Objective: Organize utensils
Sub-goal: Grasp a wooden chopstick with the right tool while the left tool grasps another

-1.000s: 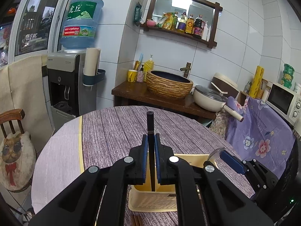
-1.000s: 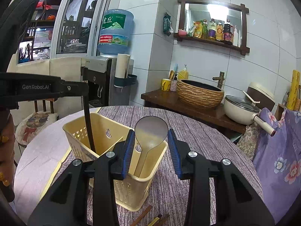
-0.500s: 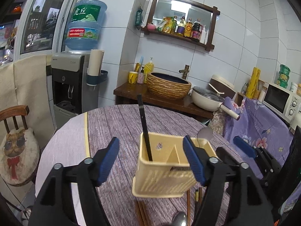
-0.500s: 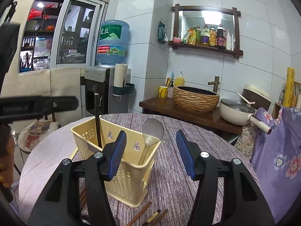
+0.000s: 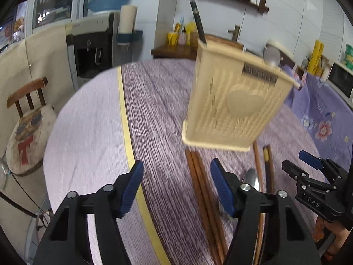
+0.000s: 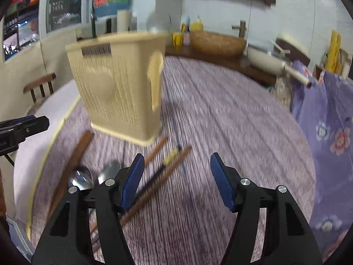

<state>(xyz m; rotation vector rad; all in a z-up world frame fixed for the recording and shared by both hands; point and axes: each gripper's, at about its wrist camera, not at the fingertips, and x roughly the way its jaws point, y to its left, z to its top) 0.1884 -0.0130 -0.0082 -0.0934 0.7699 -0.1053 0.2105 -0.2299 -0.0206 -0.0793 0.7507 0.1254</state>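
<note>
A cream plastic utensil holder [image 5: 233,106] [image 6: 119,84] stands on the purple tablecloth. A black handle [image 5: 198,26] and a spoon bowl [image 5: 271,55] stick out of its top. In front of it lie brown chopsticks [image 5: 198,181] [image 6: 167,170], a black-and-yellow chopstick [image 6: 169,156] and two steel spoons [image 6: 80,177]. My left gripper [image 5: 176,183] hangs low over the cloth. Its jaws are closing, and the brown chopsticks lie on the table under the gap, untouched. My right gripper [image 6: 176,176] is open over bare cloth, with chopsticks just beside its left finger.
A yellow stripe [image 5: 128,132] runs across the round table. A chair with a cat cushion [image 5: 26,128] stands to the left and a water dispenser [image 5: 92,44] behind. A purple floral cloth [image 6: 326,121] hangs at the right. A counter with a woven basin [image 6: 218,42] lies beyond.
Both grippers sank and tipped down toward the table. The left one let go of the black handle, which now stands in the holder. The right one opened wider and left the spoon there.
</note>
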